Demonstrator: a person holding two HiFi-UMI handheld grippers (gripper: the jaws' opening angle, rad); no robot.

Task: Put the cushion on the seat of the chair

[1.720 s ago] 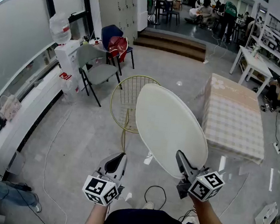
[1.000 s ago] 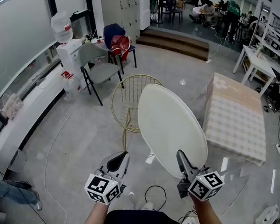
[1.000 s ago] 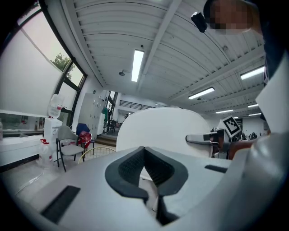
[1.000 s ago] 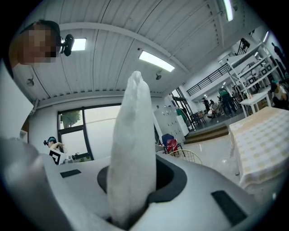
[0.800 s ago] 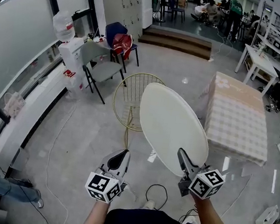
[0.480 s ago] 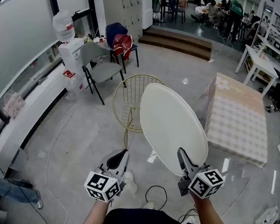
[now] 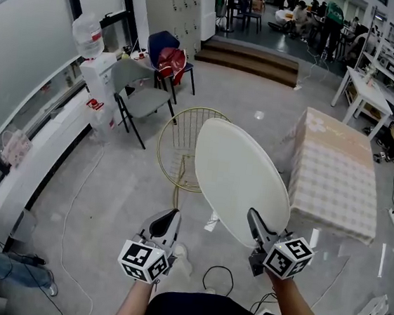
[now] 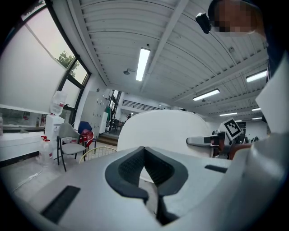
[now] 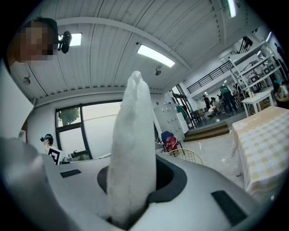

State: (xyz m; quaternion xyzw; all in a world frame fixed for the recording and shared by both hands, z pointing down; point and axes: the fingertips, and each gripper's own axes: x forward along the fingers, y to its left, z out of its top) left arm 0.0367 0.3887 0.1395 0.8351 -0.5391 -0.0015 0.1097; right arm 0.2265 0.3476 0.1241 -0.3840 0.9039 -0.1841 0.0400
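A large round cream cushion (image 7: 240,179) is carried edge-on, standing up from my right gripper (image 7: 255,225), which is shut on its lower rim. In the right gripper view the cushion (image 9: 132,149) rises between the jaws as a thick white slab. Beyond it on the floor stands the gold wire chair (image 7: 182,143), its round wire seat partly hidden by the cushion. My left gripper (image 7: 168,222) is shut and holds nothing, level with the right one. From the left gripper view the cushion (image 8: 165,131) shows broadside, with the right gripper (image 8: 203,141) at its edge and the wire chair (image 8: 97,152) low at left.
A grey folding chair (image 7: 137,93) and a blue chair with a red bag (image 7: 167,61) stand at the back left near a water dispenser (image 7: 89,49). A checked bed (image 7: 336,173) lies to the right. Cables run over the floor by my feet. Steps (image 7: 247,60) rise at the back.
Both grippers and the cushion have drifted forward a little toward the wire chair. The grip on the cushion is unchanged.
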